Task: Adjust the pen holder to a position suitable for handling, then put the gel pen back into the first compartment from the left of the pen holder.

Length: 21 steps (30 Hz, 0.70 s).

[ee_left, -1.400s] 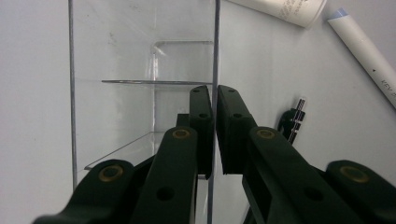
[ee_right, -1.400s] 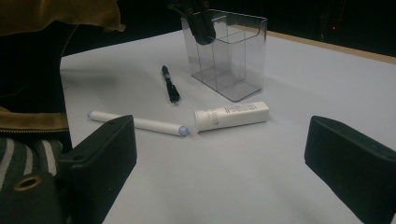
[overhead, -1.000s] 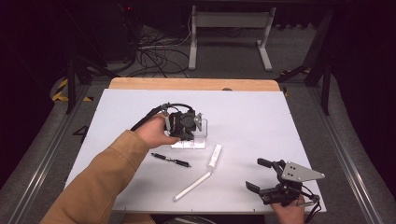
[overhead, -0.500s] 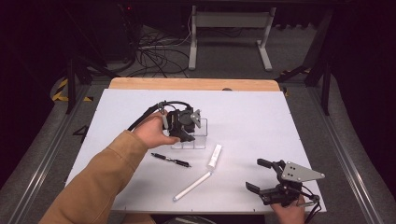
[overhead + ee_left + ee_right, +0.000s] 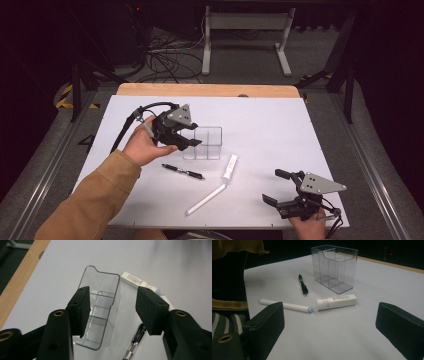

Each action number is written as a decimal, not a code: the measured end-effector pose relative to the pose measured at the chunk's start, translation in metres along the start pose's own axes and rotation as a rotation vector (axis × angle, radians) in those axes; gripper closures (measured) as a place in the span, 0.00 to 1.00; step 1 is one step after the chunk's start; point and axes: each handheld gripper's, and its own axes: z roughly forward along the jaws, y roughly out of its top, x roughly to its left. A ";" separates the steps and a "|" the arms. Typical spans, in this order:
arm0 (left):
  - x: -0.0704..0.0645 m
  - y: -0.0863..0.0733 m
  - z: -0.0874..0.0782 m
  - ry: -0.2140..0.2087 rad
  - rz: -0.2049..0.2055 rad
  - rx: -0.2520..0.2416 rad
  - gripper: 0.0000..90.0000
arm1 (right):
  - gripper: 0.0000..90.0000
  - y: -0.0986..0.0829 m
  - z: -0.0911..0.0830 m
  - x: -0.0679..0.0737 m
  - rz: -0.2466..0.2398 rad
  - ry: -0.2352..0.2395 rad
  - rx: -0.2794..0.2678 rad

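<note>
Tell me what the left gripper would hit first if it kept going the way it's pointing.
Most likely the clear organizer: the left gripper points down at it with open jaws, one over its compartments, though depth is hard to judge.

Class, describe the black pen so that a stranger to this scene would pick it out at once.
On the white table, find the clear organiser near the middle. The black pen lies flat just in front of it. It is the thin dark item; the white marker and white tube beside it are pale.

Clear organizer (image 5: 207, 142); black pen (image 5: 183, 172); white marker (image 5: 205, 199); white tube (image 5: 230, 167).
</note>
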 end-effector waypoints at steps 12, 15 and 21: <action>-0.023 -0.026 -0.021 0.049 -0.055 -0.114 0.40 | 0.06 0.004 0.003 0.003 -0.021 -0.019 0.004; -0.026 -0.029 -0.025 0.045 -0.063 -0.139 0.38 | 0.05 0.004 0.004 0.003 -0.030 -0.023 0.014; -0.034 -0.037 -0.029 0.036 -0.076 -0.178 0.40 | 0.02 0.007 0.005 0.004 -0.044 -0.032 0.002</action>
